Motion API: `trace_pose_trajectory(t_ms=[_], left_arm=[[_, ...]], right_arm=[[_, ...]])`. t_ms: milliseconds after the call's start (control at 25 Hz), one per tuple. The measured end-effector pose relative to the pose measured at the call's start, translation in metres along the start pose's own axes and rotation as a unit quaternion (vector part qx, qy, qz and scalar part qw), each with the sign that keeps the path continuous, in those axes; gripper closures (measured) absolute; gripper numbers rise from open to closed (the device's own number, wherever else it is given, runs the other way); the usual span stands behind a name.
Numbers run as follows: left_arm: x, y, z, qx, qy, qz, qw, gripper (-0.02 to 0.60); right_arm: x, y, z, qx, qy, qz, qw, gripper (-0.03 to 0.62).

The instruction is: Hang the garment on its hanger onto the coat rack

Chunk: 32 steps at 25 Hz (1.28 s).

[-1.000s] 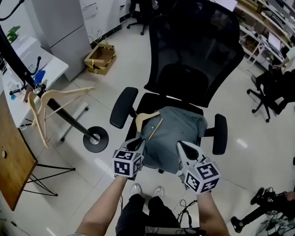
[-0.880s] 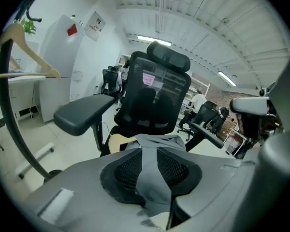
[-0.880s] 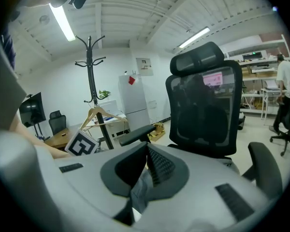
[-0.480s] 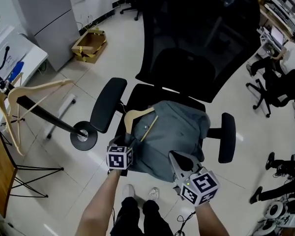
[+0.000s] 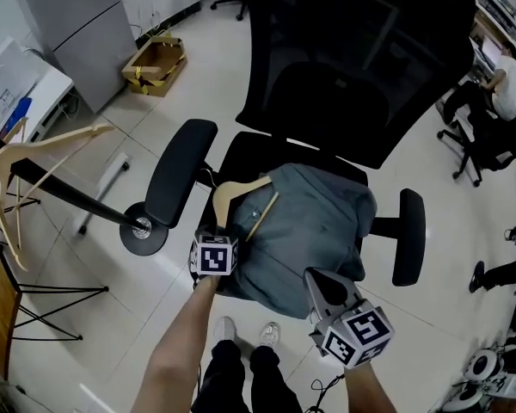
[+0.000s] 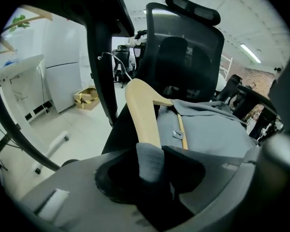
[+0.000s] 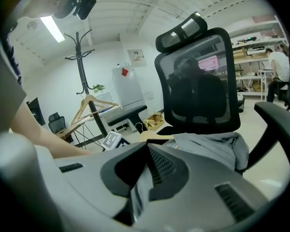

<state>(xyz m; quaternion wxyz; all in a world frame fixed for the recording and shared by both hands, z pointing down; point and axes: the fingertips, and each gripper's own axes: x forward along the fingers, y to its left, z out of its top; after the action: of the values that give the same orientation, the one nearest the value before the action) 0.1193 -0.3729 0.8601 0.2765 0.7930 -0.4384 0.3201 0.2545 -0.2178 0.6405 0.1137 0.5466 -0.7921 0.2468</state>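
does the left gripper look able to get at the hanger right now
Probably yes: the hanger end sits between the left gripper's closing jaws, with nothing in the way.

My left grey two-jaw gripper [image 5: 217, 232] points to twelve o'clock, its jaws closing with the pale wooden hanger [image 6: 144, 115] between them. My right grey two-jaw gripper [image 5: 316, 275] points to eleven, jaws nearly together. Bare forearms [image 5: 176, 351] trail to six.

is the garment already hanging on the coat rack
No, the grey garment, on its wooden hanger, lies on the seat of the black office chair, away from the coat rack.
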Motion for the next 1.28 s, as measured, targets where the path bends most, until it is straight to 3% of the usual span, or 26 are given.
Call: trace_pose_trajectory(t_ms=[80, 120, 280, 480, 720, 1040, 1280], left_arm=[[0.004, -0.002, -0.002, 0.012, 0.015, 0.004, 0.9998, 0.541], [0.005, -0.003, -0.002, 0.012, 0.02, 0.002, 0.9997, 0.569], [-0.005, -0.01, 0.007, 0.023, 0.009, -0.011, 0.9997, 0.572], [-0.033, -0.036, 0.029, 0.077, -0.015, -0.011, 0.9969, 0.573], [-0.082, -0.055, 0.08, 0.128, -0.055, -0.017, 0.9901, 0.572], [-0.197, -0.087, 0.157, 0.212, -0.102, -0.046, 0.9708, 0.572], [-0.301, -0.099, 0.229, 0.253, -0.173, -0.047, 0.9507, 0.572]], right_arm=[[-0.001, -0.004, 0.0, 0.002, -0.002, -0.002, 1.0, 0.588], [-0.002, -0.006, 0.001, 0.002, -0.003, -0.003, 1.0, 0.588], [-0.008, -0.014, 0.005, 0.004, -0.009, -0.011, 1.0, 0.588], [-0.023, -0.013, 0.023, 0.004, -0.023, -0.016, 1.0, 0.588], [-0.043, -0.002, 0.071, -0.015, -0.06, -0.02, 0.998, 0.588], [-0.083, 0.026, 0.129, -0.045, -0.103, -0.02, 0.993, 0.588], [-0.11, 0.049, 0.184, -0.071, -0.153, -0.016, 0.986, 0.588]])
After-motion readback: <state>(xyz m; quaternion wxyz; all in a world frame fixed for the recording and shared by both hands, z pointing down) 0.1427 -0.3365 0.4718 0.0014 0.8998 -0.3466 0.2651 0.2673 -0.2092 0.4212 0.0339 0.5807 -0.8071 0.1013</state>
